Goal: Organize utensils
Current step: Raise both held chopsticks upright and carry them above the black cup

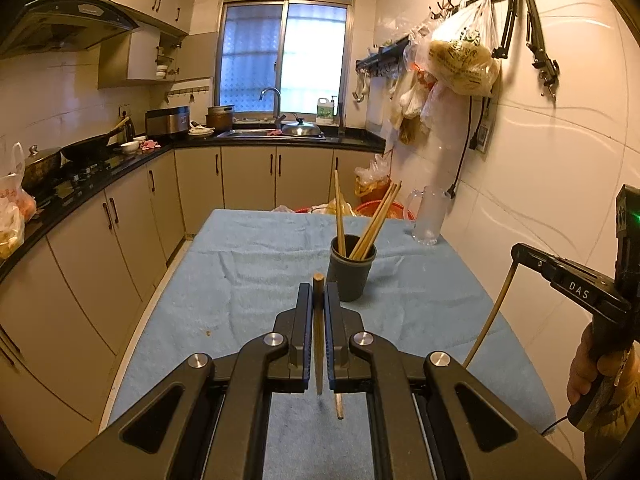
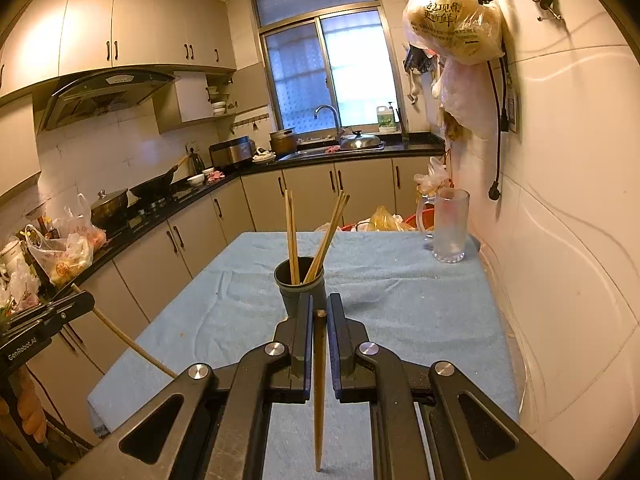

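Two hand-held grippers each carry a single wooden chopstick above a blue-clothed table [image 1: 248, 264] in a small kitchen, near a dark cup [image 1: 351, 270] that already holds several chopsticks [image 1: 370, 224]. The left gripper [image 1: 319, 300] is clamped nearly flat on its chopstick [image 1: 318, 344], which stands close to upright between the jaws, its blunt top just above the fingertips and its thin end hanging toward the cloth. The right gripper [image 2: 319, 312] is likewise pinched tight on its own chopstick [image 2: 318, 392], also near vertical, tip down.

The sticks look light, stiff and smooth, so they are likely to pivot or slide in a narrow pinch. Both are held close to the thick end, which leaves a long free length to swing; a steady, slow carry seems wise when aiming at the cup's small mouth.

The left wrist view shows the right gripper at the far right edge with a hand [image 1: 592, 364] on its handle and its chopstick seen sideways, slanting down. The right wrist view instead shows the left gripper at its left edge, and reveals more of a frosted glass mug [image 2: 450, 226] standing by the wall at the table's far right.
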